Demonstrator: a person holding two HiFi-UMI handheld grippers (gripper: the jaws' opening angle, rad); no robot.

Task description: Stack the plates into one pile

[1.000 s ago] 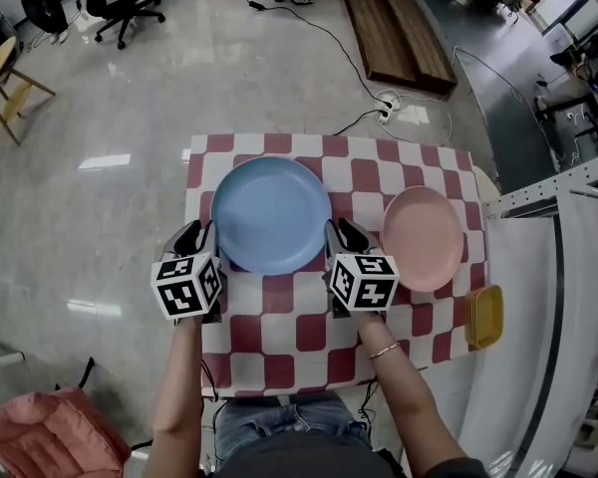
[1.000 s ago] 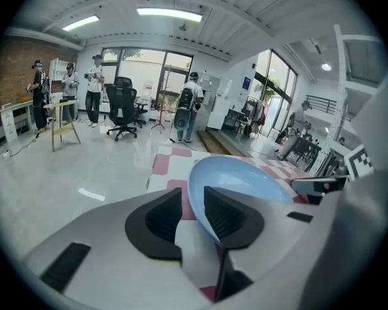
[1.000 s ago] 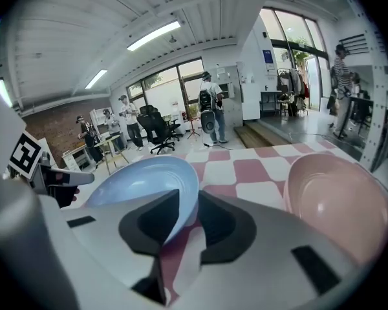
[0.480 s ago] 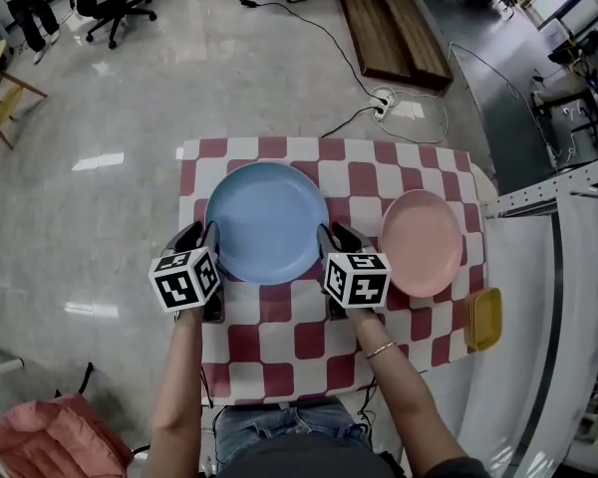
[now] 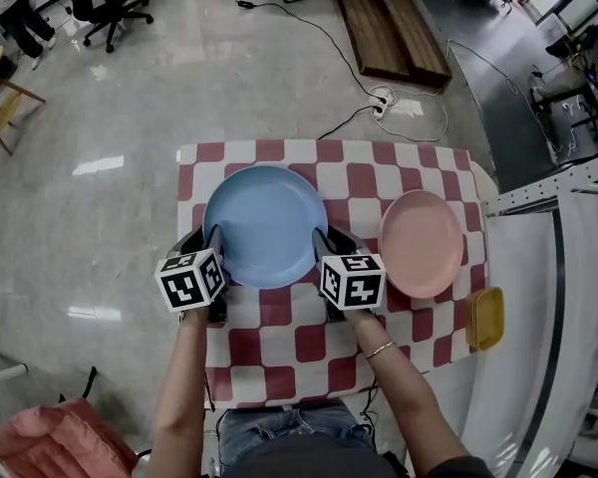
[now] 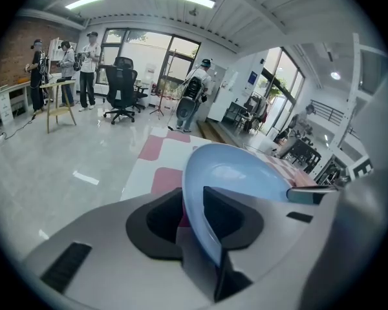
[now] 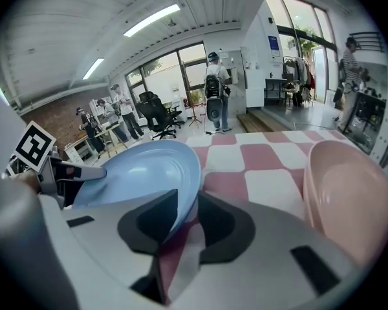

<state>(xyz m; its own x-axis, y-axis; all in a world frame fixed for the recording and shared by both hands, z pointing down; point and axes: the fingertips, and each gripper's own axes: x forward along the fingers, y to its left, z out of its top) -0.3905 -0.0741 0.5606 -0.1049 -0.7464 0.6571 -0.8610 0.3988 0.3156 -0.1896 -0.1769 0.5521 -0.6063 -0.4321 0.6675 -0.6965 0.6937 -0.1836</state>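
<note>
A large blue plate [image 5: 264,222] lies on the checked tablecloth [image 5: 279,357], with a smaller pink plate [image 5: 421,242] to its right. My left gripper [image 5: 207,239] is at the blue plate's left rim. In the left gripper view the blue plate [image 6: 246,173] has its rim running between the jaws of the left gripper [image 6: 193,205], which are closing around it. My right gripper [image 5: 329,239] is at the right rim. There the blue plate [image 7: 136,173] has its edge between the jaws of the right gripper [image 7: 189,212], beside the pink plate [image 7: 349,192].
A yellow object [image 5: 484,317] sits at the table's right edge, next to a white counter [image 5: 538,317]. The table's left edge drops to a shiny floor [image 5: 100,197]. A cable and socket [image 5: 384,103] lie on the floor beyond the table.
Both grippers have moved forward from beside the blue plate, so that its rim now lies between each pair of jaws. The pink plate has not moved.
</note>
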